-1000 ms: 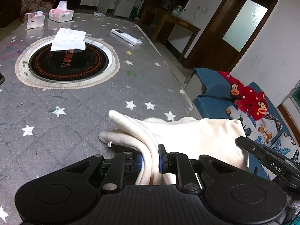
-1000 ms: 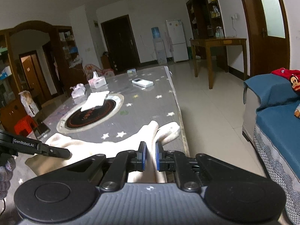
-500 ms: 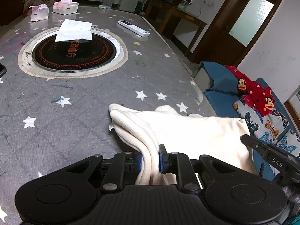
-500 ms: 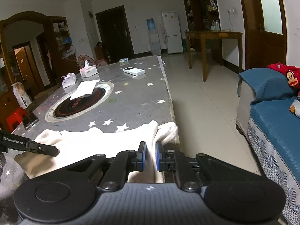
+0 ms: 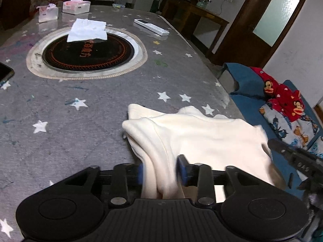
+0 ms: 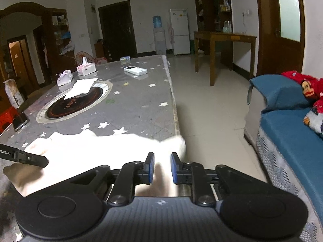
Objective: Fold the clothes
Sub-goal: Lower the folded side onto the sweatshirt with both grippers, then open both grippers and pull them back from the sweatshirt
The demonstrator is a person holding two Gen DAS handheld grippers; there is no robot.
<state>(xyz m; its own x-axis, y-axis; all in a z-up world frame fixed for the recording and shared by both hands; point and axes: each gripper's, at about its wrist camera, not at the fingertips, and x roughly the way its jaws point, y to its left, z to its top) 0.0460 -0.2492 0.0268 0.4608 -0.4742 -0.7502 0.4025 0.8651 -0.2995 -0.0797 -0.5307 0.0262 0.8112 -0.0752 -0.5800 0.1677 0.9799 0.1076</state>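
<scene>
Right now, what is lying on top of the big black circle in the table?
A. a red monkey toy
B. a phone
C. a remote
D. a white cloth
D: a white cloth lies across the far edge of the black circle, while the remote sits off to the side on the table and the phone lies near the table's left edge.

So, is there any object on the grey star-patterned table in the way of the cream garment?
Nothing visible: the cream fabric garment lies between both grippers' fingers, and the grey star-patterned table just ahead is bare.
</scene>
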